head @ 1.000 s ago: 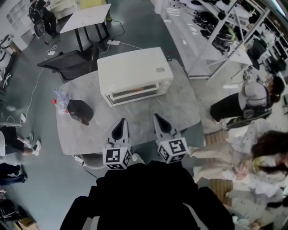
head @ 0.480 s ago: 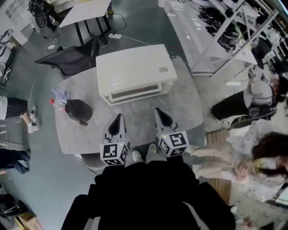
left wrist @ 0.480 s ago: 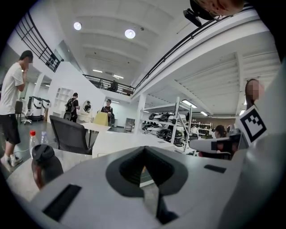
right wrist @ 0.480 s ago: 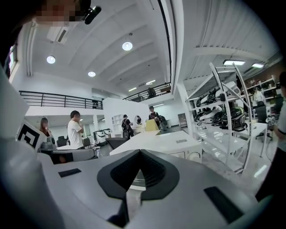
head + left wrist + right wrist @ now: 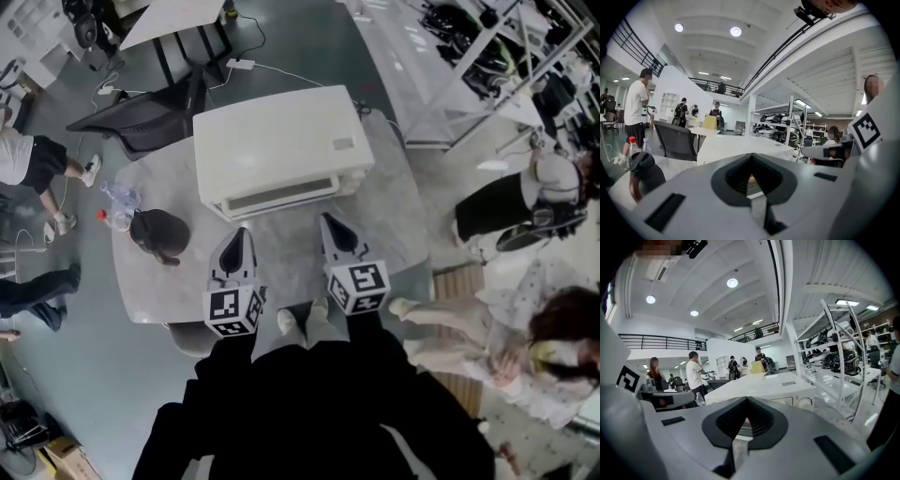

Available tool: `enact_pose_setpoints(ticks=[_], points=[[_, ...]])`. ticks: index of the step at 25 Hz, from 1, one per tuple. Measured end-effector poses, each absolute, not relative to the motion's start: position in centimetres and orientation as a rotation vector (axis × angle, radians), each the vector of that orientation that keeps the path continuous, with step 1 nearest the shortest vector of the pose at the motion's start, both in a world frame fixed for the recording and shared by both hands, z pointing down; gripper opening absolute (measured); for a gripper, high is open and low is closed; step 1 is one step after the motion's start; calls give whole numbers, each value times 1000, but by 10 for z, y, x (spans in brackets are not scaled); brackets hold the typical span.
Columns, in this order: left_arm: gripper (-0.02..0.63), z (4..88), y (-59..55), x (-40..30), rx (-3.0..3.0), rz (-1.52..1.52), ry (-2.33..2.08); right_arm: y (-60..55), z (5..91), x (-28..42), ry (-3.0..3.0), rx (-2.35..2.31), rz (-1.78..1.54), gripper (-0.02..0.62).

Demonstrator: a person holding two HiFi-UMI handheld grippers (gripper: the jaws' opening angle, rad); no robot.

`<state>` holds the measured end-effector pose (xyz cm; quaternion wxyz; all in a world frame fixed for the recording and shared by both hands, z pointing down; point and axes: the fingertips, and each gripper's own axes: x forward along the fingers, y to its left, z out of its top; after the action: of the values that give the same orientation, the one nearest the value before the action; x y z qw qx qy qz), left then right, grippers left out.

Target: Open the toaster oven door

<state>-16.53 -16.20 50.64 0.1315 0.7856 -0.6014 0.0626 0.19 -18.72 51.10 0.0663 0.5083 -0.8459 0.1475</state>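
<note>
Toaster oven (image 5: 277, 141) sits at the far middle of the tabletop (image 5: 178, 281): a white, boxy metal case with a smooth flat top. Its door (image 5: 279, 195) faces me, shut flush. I cannot tell what is inside from the narrow dark window strip. A clear plastic bottle (image 5: 114, 211) with a red cap stands near the tabletop's left edge, contents not readable. A dark rounded thing (image 5: 157, 232) is just beside it, matte black. The tabletop is grey and stone-mottled, with rounded corners. A black office chair (image 5: 150, 117) stands behind it. Left gripper (image 5: 236, 234) hovers just short of the door's left part, with its jaws pressed together and nothing between them. Its own view shows the seam closed under the dark ribbed recess. Right gripper (image 5: 330, 223) is the same: jaws together, empty, near the door's right part, not touching. Against a second ago, both gripper tips stand closer to the oven front. The door is unchanged. A person in a white shirt (image 5: 23, 155) has come in at the left edge.
</note>
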Motion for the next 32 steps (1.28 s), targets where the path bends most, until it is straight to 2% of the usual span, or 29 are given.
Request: enact_pose_setpoints(ticks=[32], points=[[3,571,-234,-184,2168,331,-1744,-274,573,10,-2387,1534,513,3]])
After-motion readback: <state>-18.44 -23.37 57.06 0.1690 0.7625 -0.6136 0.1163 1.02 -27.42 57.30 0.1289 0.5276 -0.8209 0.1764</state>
